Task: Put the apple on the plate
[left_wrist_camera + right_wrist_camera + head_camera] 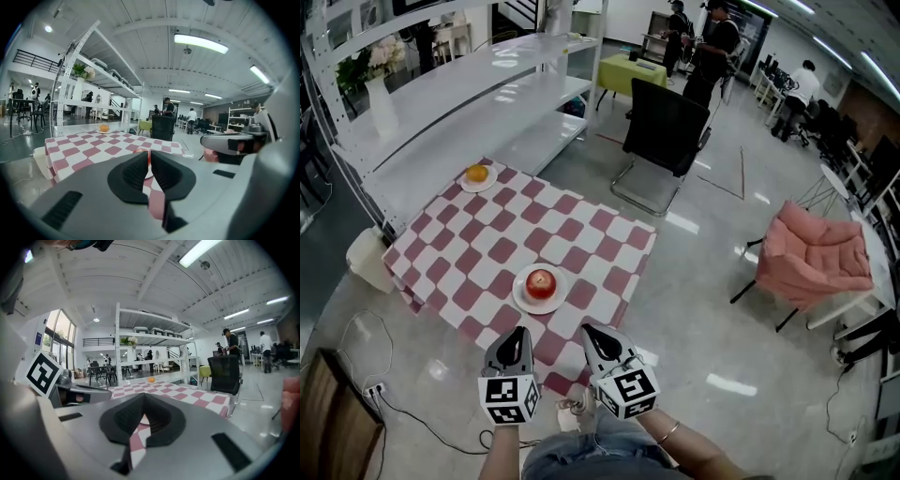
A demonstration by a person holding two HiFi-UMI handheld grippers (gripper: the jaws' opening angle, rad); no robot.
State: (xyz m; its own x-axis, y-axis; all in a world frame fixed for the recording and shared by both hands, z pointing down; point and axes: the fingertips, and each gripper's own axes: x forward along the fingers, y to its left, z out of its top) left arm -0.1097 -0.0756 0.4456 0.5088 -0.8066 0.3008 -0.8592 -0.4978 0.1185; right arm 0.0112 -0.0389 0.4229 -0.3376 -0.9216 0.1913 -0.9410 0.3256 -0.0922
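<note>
A red apple (541,281) sits on a white plate (521,294) near the front edge of the red-and-white checked table (487,246). Both grippers hover just short of that edge, pointing at the table. My left gripper (519,334) is shut and holds nothing; in the left gripper view (149,157) its pads meet, and a sliver of the apple (139,150) shows over them. My right gripper (589,330) is beside it, to the right of the plate. Its jaws (143,398) also meet at the tips, with nothing between them.
An orange (477,172) lies on a small plate at the table's far corner. A white shelf rack (469,103) stands behind the table, with a white bin (367,258) at its left. A black chair (666,131) and a pink chair (820,253) stand on the floor to the right.
</note>
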